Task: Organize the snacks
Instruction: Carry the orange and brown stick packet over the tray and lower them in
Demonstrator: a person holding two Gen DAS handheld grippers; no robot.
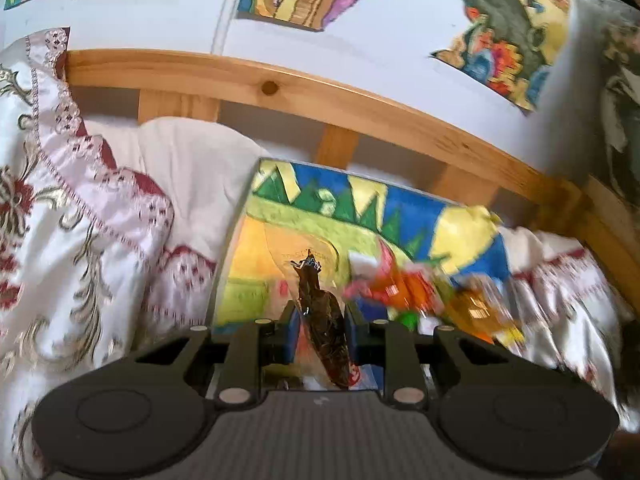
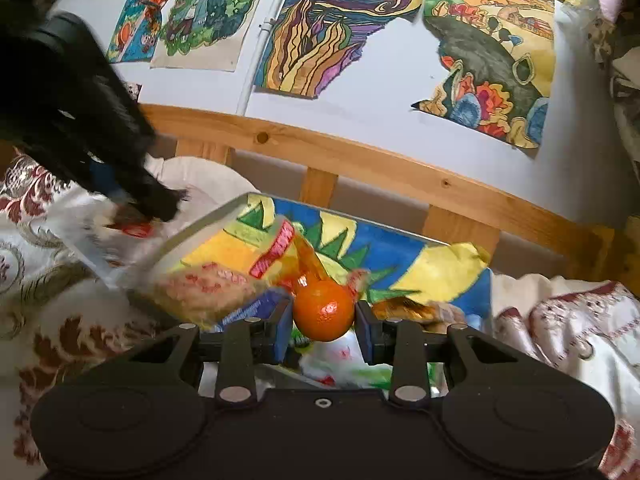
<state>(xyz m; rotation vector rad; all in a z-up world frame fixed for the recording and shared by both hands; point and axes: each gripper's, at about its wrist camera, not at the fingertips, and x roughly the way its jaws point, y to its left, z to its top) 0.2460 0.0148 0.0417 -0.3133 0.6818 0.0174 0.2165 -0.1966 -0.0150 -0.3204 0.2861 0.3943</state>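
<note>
Left wrist view shows the left gripper [image 1: 320, 332] pinching a dark-wrapped snack [image 1: 326, 332], while the right gripper [image 2: 324, 320] clamps an orange [image 2: 324, 312], both lifted clear of the snack pile [image 2: 224, 292] ahead, apparently for sorting.

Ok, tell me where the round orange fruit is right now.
In the right wrist view, the round orange fruit sits gripped between the right gripper fingers, low at centre, over the colourful painted board with its pile of snack packets.

A pale wall [image 2: 380, 92] carried several bright coloured drawings [image 2: 316, 28], some with torn edges. Below it ran a pine bed rail [image 1: 304, 92] with upright slats. A white bedspread [image 1: 60, 216] patterned in dark red and gold lay rumpled on the bed.
</note>
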